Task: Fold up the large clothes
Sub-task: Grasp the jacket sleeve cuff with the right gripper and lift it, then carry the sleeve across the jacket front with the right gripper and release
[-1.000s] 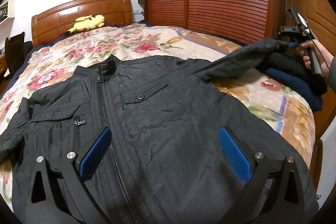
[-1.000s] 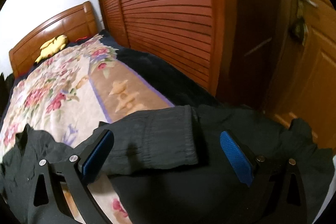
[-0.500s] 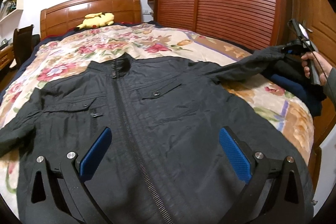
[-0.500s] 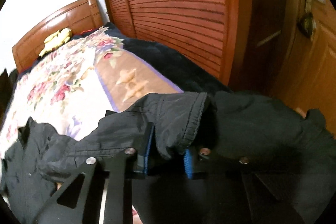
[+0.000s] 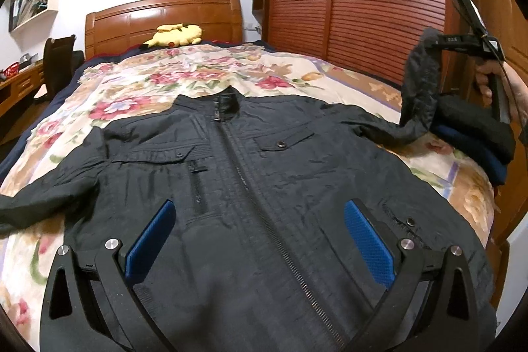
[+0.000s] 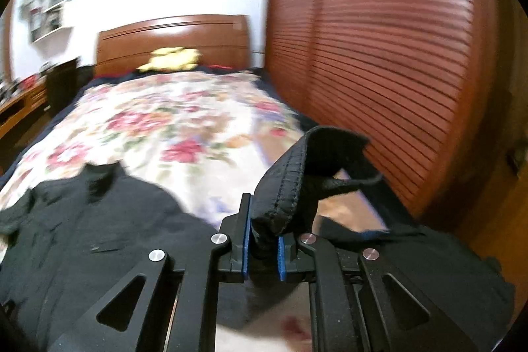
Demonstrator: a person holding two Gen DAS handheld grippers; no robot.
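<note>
A black zip-up jacket [image 5: 250, 187] lies face up and spread on the floral bedspread [image 5: 171, 81]. My left gripper [image 5: 260, 240] is open and empty, hovering over the jacket's lower front, its blue pads either side of the zipper. My right gripper [image 6: 262, 240] is shut on the cuff [image 6: 297, 183] of the jacket's right sleeve. In the left wrist view that sleeve [image 5: 419, 88] hangs lifted from the right gripper at the bed's right side. The jacket's body [image 6: 92, 236] lies to the left in the right wrist view.
A folded dark pile [image 5: 475, 134] sits on the bed's right edge under the lifted sleeve. A yellow plush [image 5: 175, 33] lies by the wooden headboard [image 5: 165, 18]. Slatted wooden wardrobe doors [image 5: 363, 5] stand close on the right. A chair and desk [image 5: 56, 65] are at the left.
My right gripper closed on the sleeve cuff and lifted it off the bed, swinging toward the headboard. My left gripper drew back along the jacket's front and stayed open.
</note>
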